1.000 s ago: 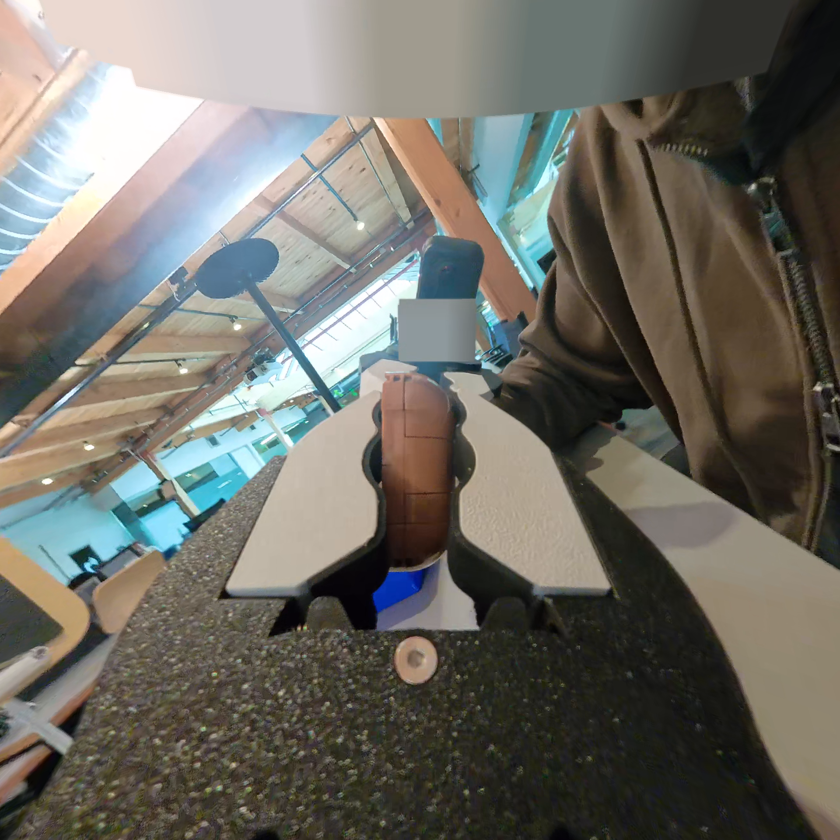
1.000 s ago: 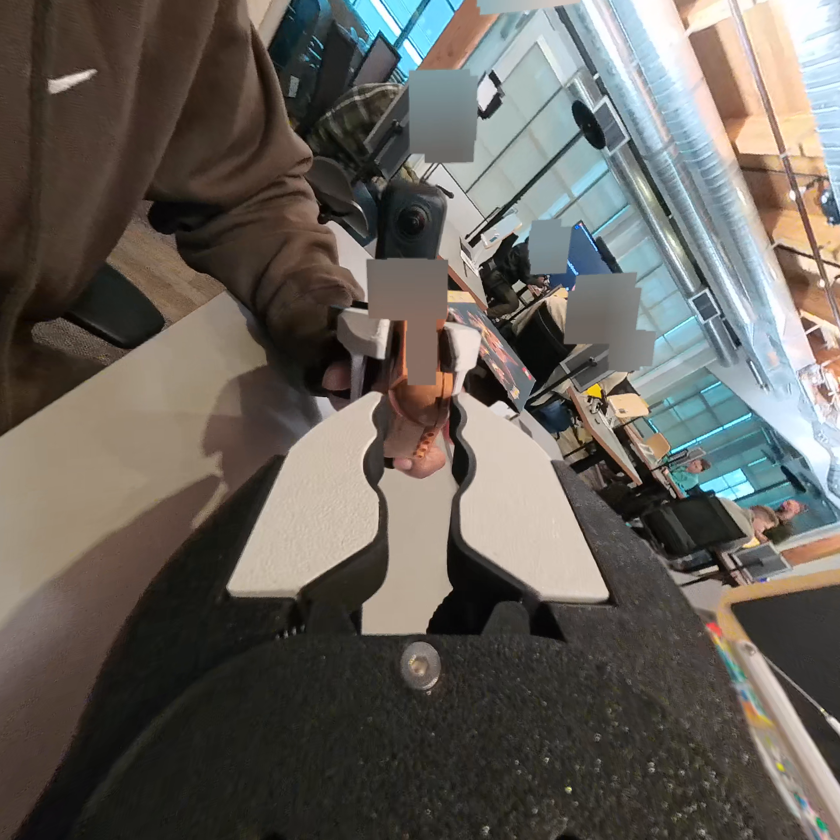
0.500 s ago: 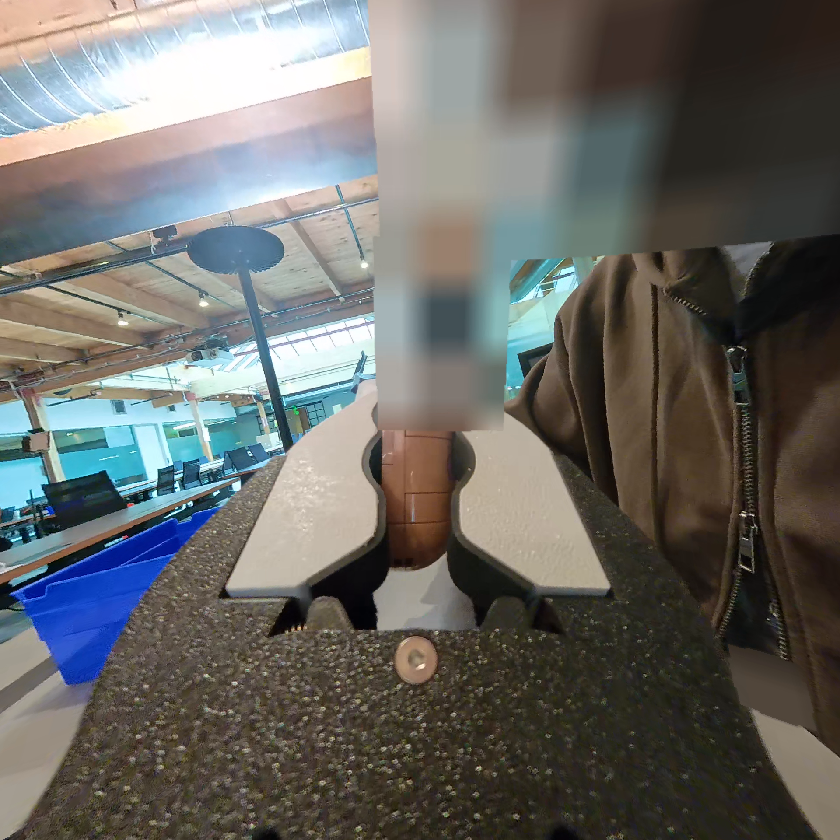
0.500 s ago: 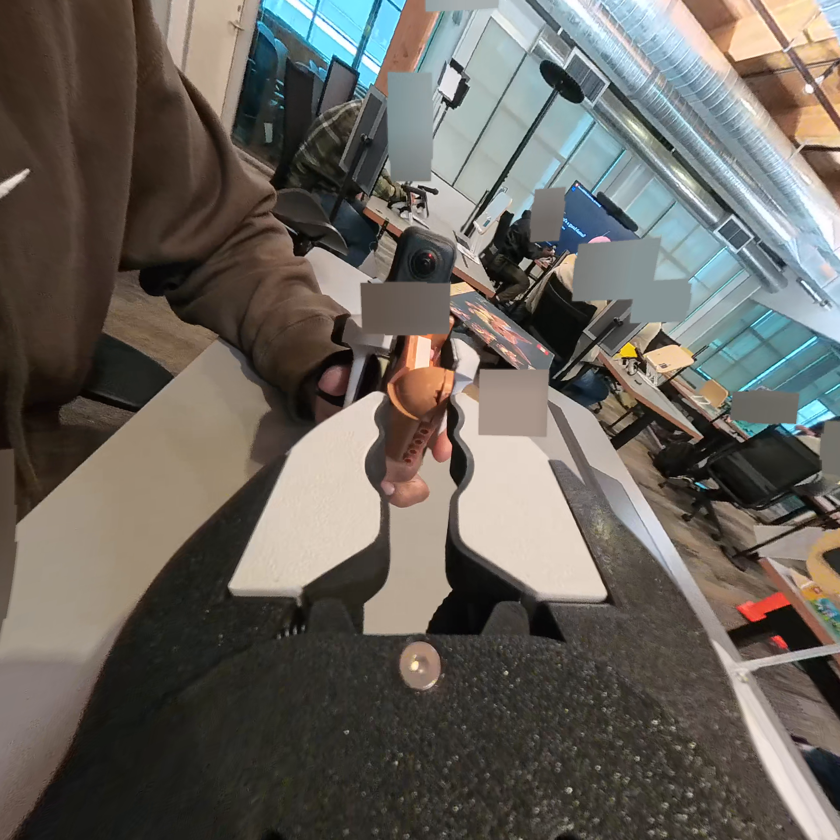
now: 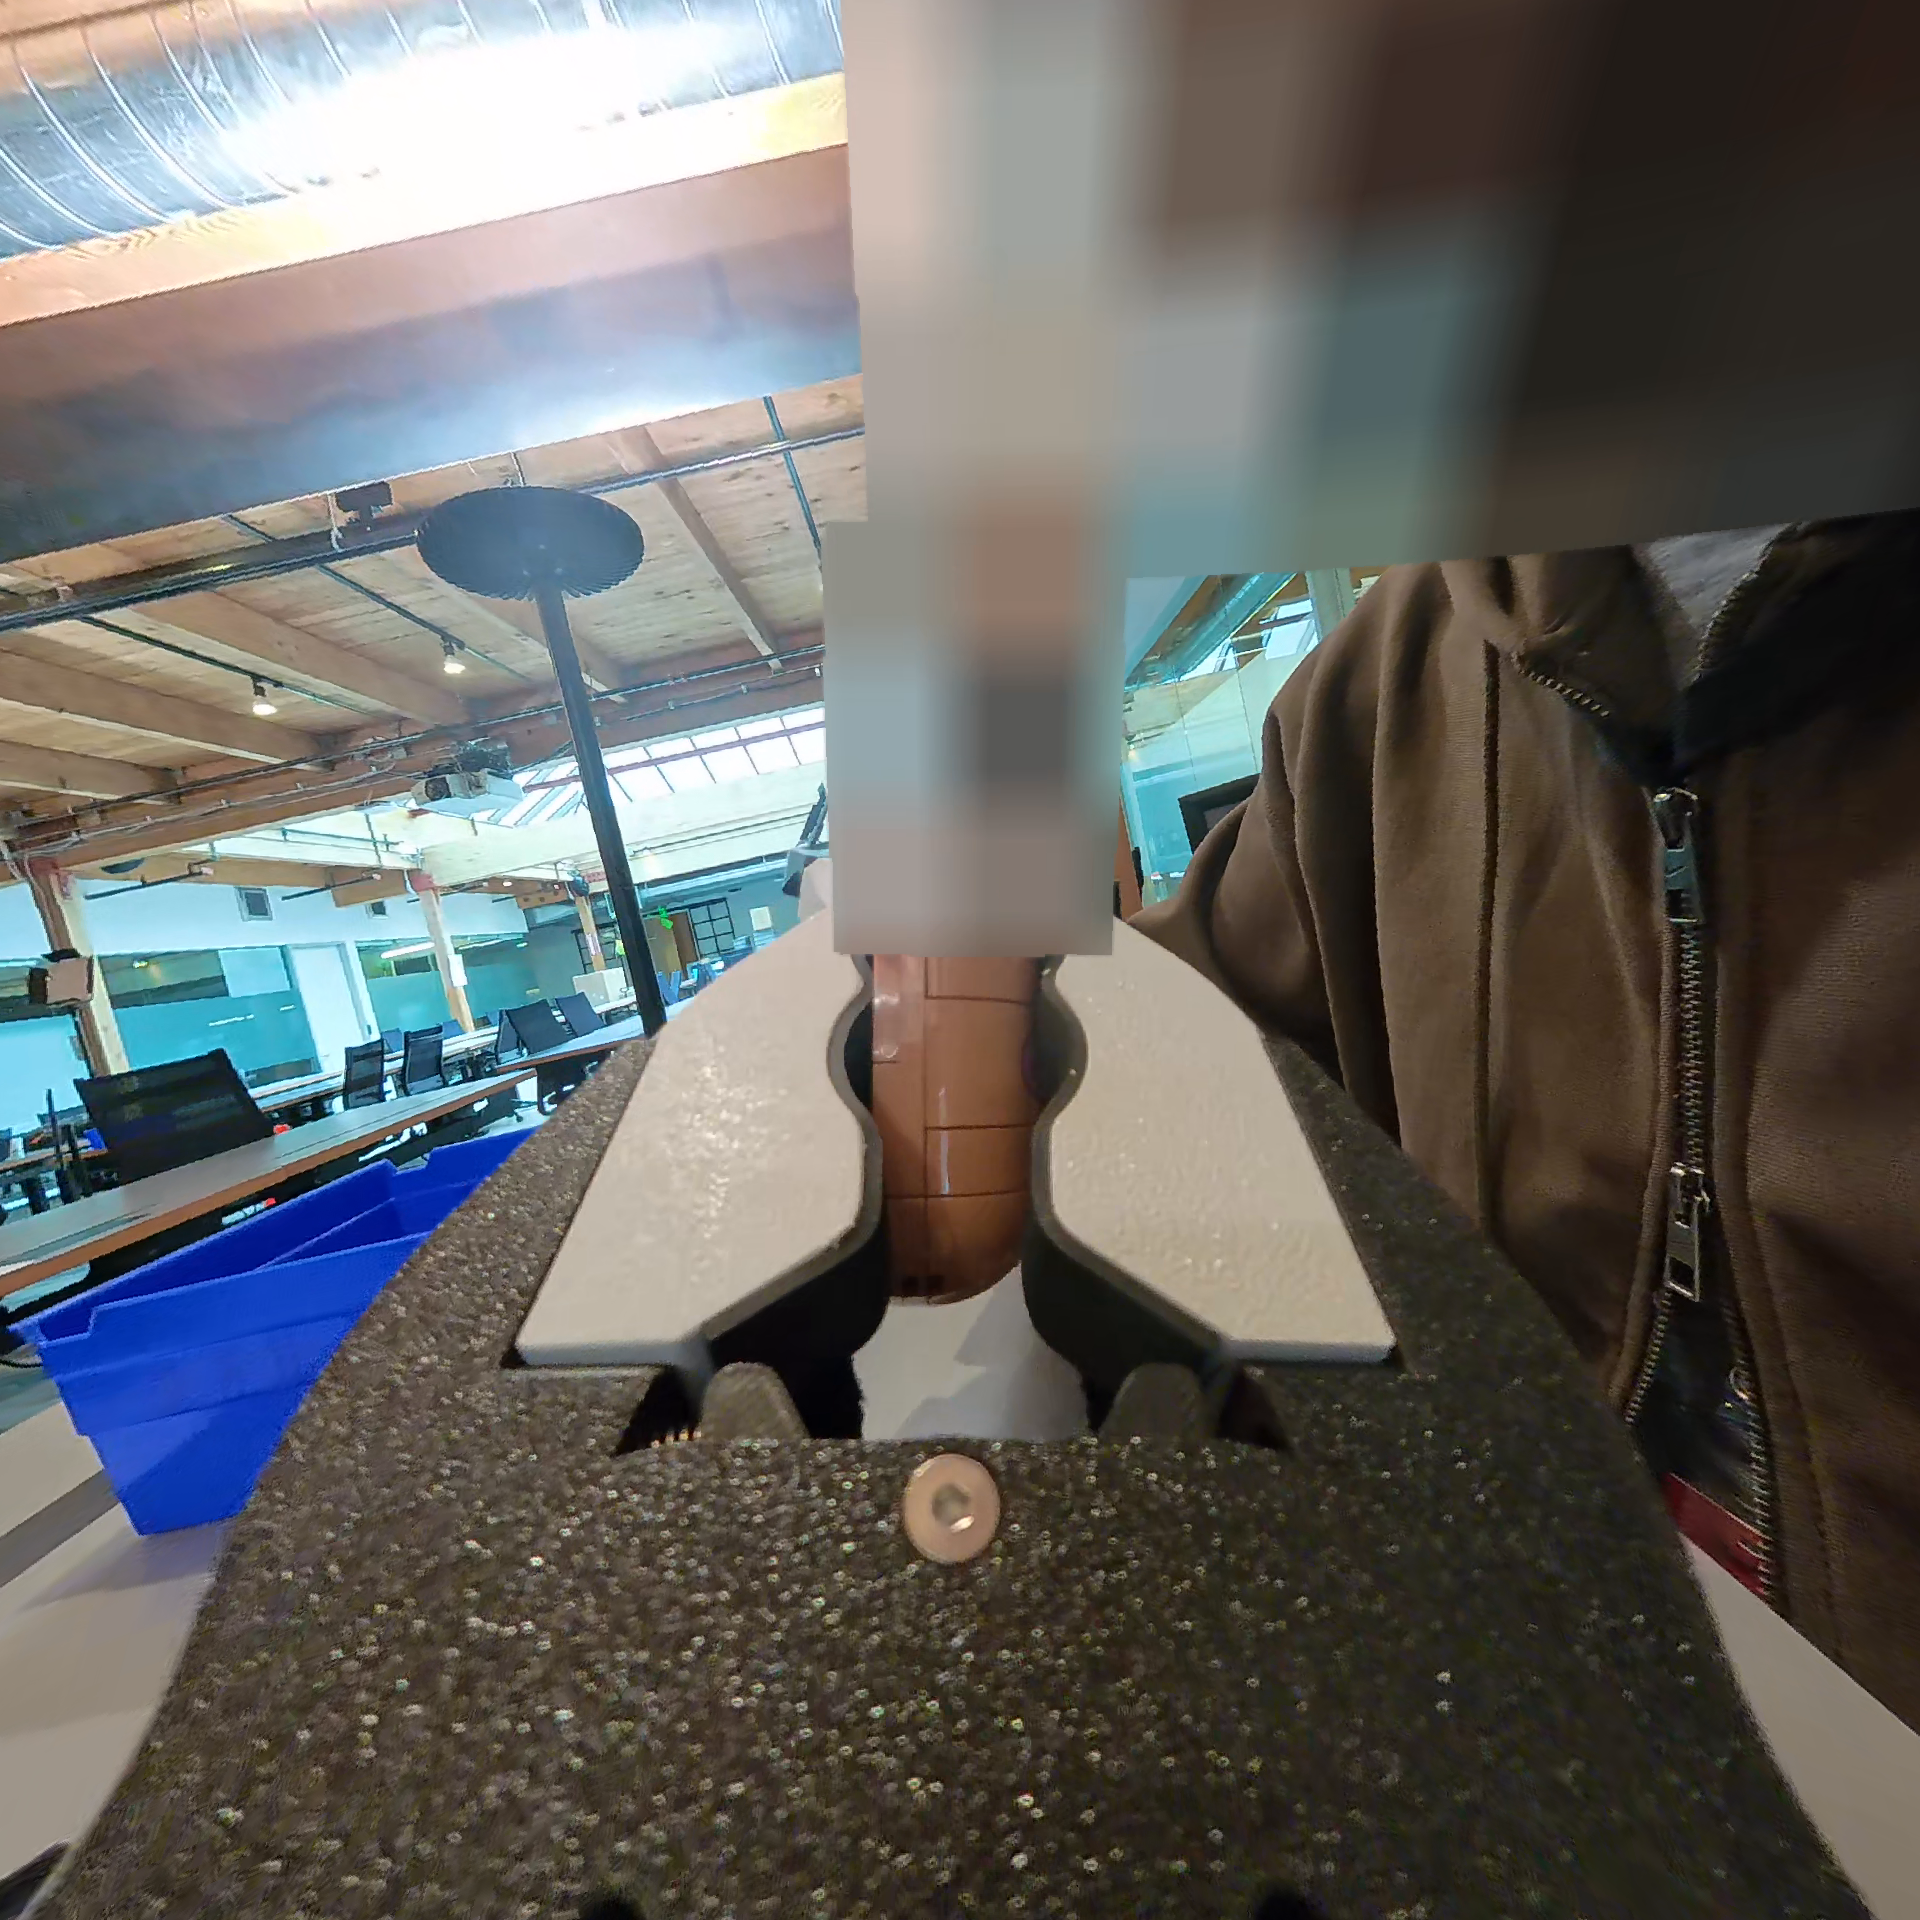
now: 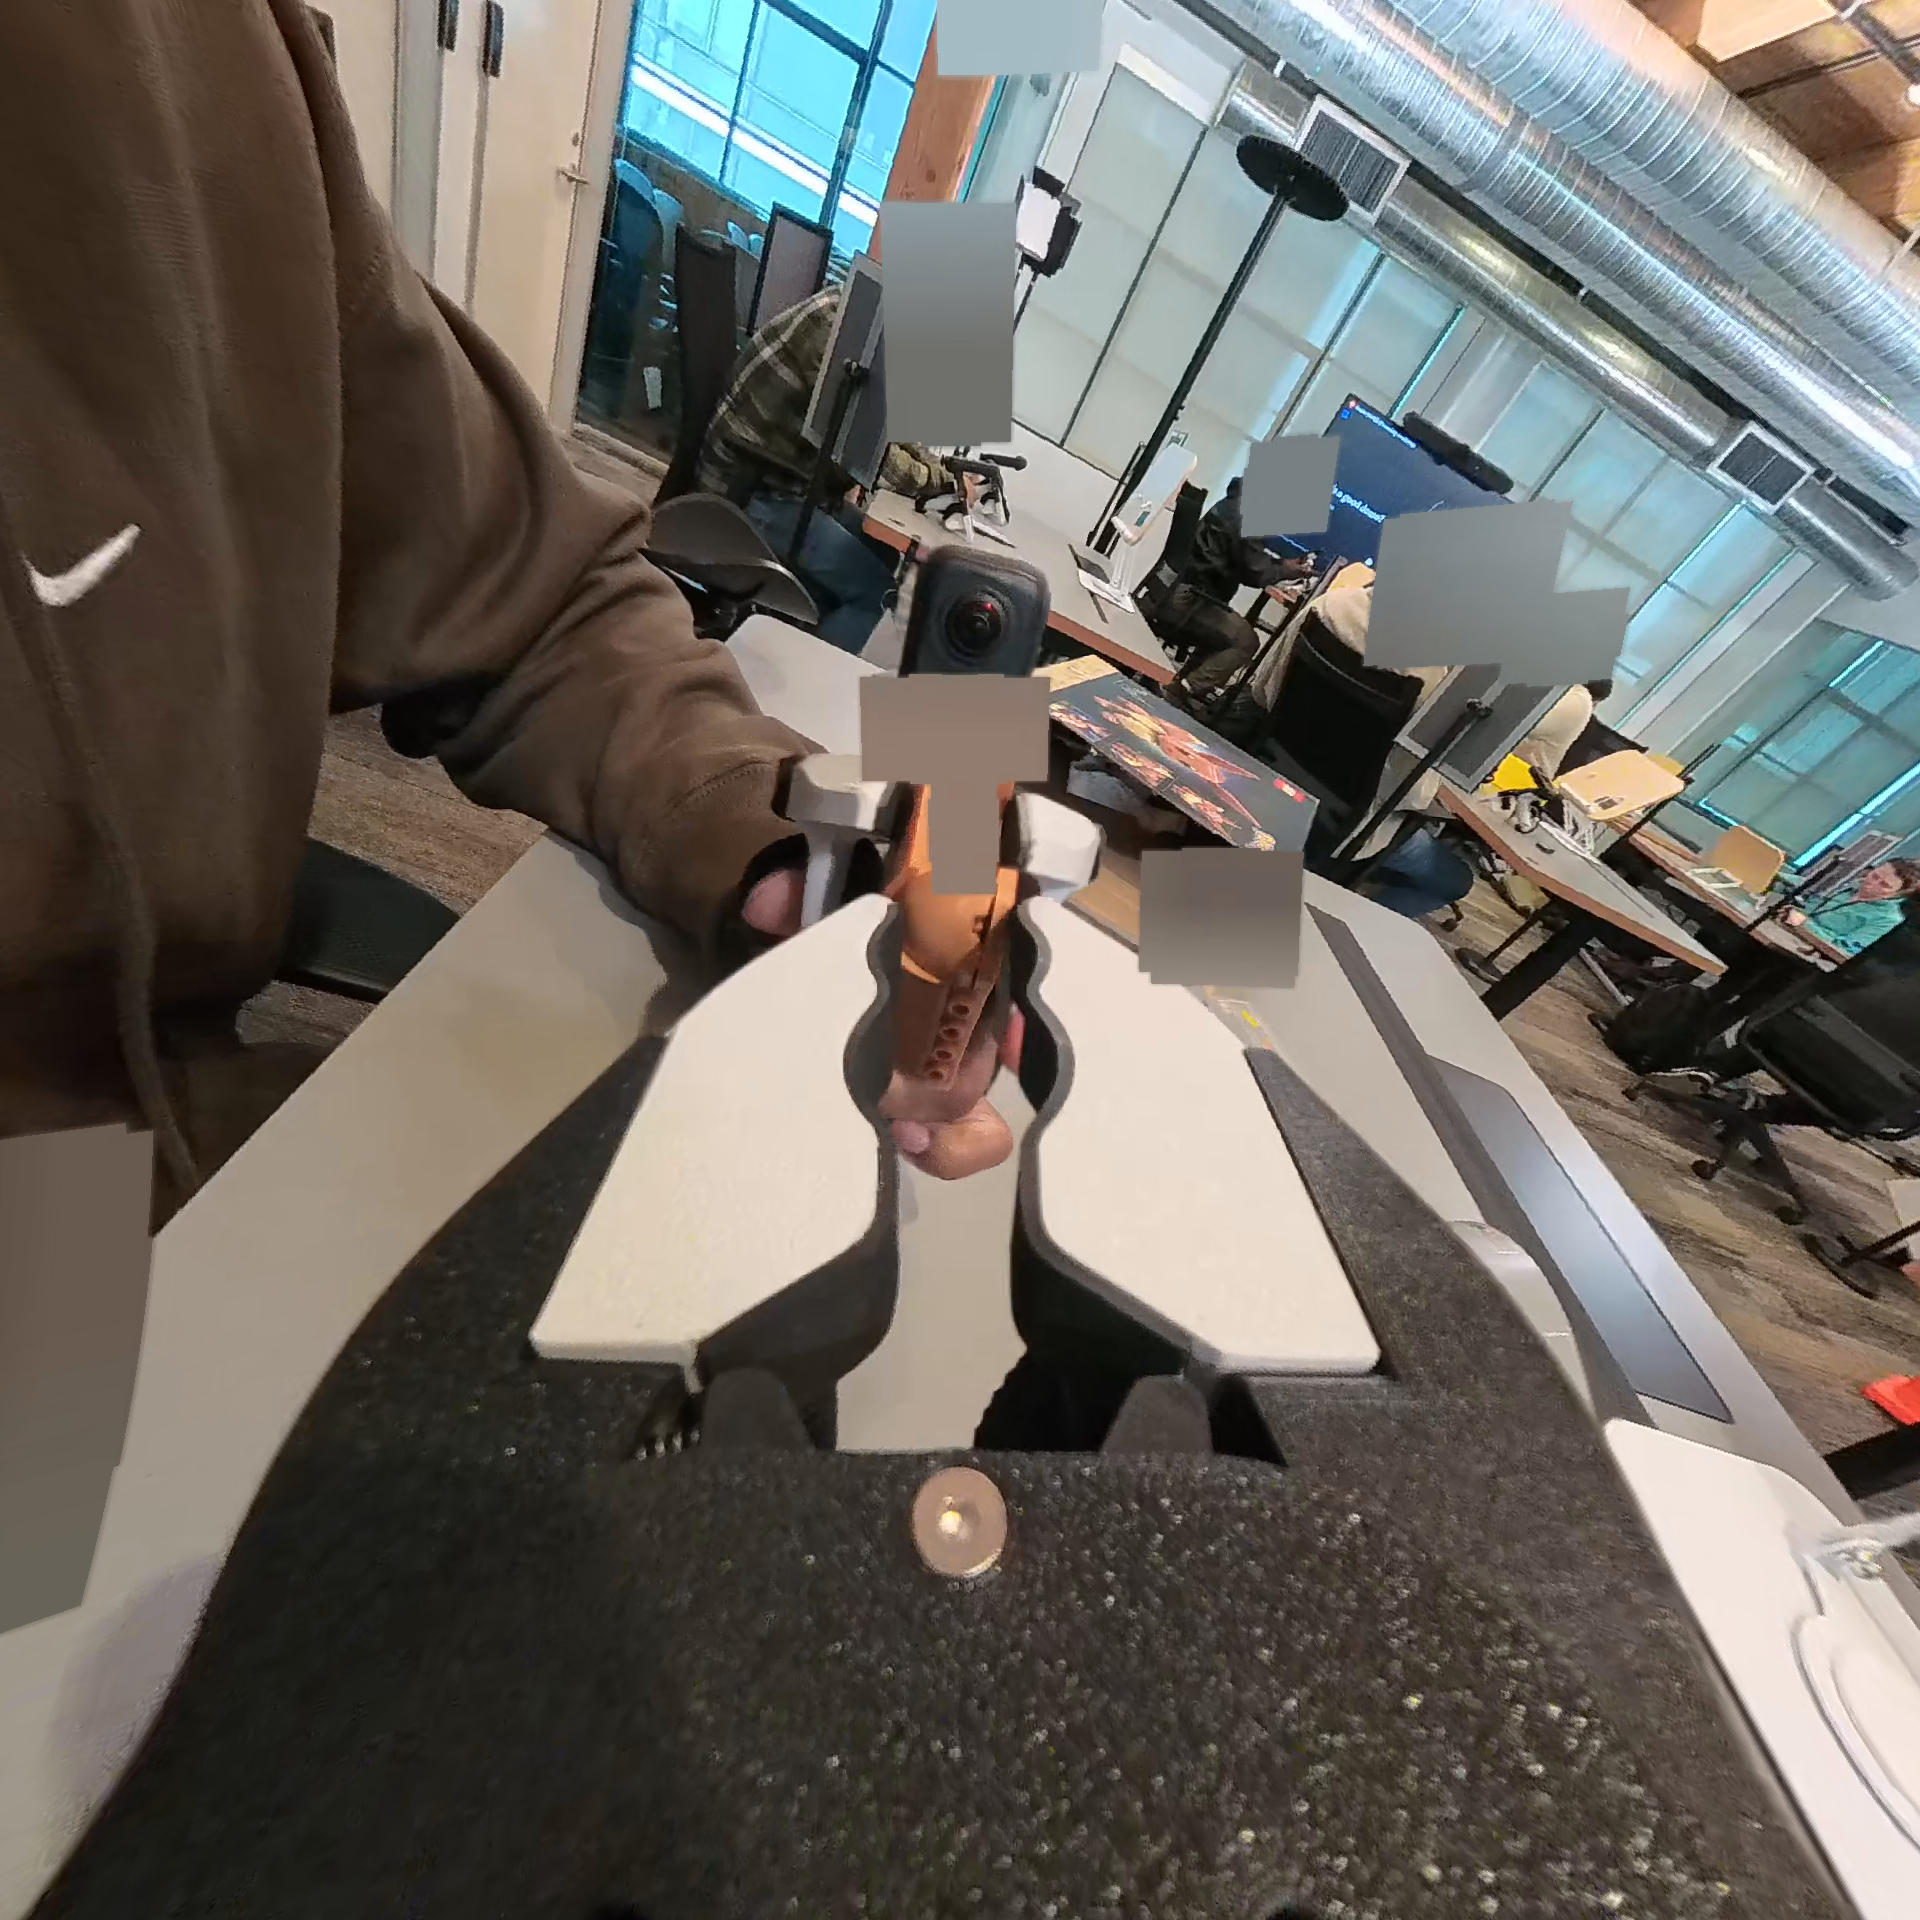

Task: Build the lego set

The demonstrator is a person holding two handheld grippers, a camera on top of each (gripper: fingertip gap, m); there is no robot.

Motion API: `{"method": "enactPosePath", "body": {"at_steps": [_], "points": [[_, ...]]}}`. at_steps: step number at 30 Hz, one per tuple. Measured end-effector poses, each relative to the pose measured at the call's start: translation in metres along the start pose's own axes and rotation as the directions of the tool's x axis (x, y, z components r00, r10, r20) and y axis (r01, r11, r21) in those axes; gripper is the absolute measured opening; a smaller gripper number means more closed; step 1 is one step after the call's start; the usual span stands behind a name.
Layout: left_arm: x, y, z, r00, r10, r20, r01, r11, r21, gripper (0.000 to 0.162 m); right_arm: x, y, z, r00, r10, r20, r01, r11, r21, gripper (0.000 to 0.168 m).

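Observation:
A brown lego assembly (image 5: 956, 1122) sits clamped between the grey fingers of my left gripper (image 5: 954, 977), which is shut on it. Its far end is hidden behind a mosaic patch. In the right wrist view the same assembly (image 6: 940, 997) shows brown and orange, and points towards me from the left gripper (image 6: 940, 821). Its near end lies between the tips of my right gripper (image 6: 954, 920), whose jaws stand narrow and close against it. A person's fingertip (image 6: 945, 1138) shows just under the assembly.
A white table (image 6: 416, 1143) lies below both grippers. The person in a brown hoodie (image 5: 1558, 1039) is close by. Blue bins (image 5: 208, 1351) stand at the left. A printed lego box (image 6: 1174, 769) lies farther back, and a clear tray (image 6: 1849, 1683) is at the near right. My two grippers' fingertips are within a few centimetres of each other.
Both views have swung down from the ceiling to a more level look across the room. The two grippers moved together and kept the assembly between them.

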State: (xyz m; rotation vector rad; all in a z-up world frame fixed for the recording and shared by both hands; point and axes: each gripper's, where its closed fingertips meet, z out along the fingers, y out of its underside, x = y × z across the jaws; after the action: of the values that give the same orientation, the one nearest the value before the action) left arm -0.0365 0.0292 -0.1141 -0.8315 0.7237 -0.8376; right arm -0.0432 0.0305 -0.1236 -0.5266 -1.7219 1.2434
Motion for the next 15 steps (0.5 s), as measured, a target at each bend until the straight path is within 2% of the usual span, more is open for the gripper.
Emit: {"method": "enactPosePath", "body": {"at_steps": [3,15], "points": [[-0.0001,0.0017,0.0004,1.000,-0.025,-0.006,0.025,1.000,-0.003,0.026,-0.0013,0.0020,0.0024,1.000,-0.015,-0.005,0.015,1.000,-0.018,0.026],[-0.0006,0.0051,0.0008,0.999,-0.051,-0.008,0.051,0.998,-0.021,0.026,-0.0009,0.0032,0.0014,0.999,0.037,0.025,-0.037,0.999,-0.007,0.019]]}}
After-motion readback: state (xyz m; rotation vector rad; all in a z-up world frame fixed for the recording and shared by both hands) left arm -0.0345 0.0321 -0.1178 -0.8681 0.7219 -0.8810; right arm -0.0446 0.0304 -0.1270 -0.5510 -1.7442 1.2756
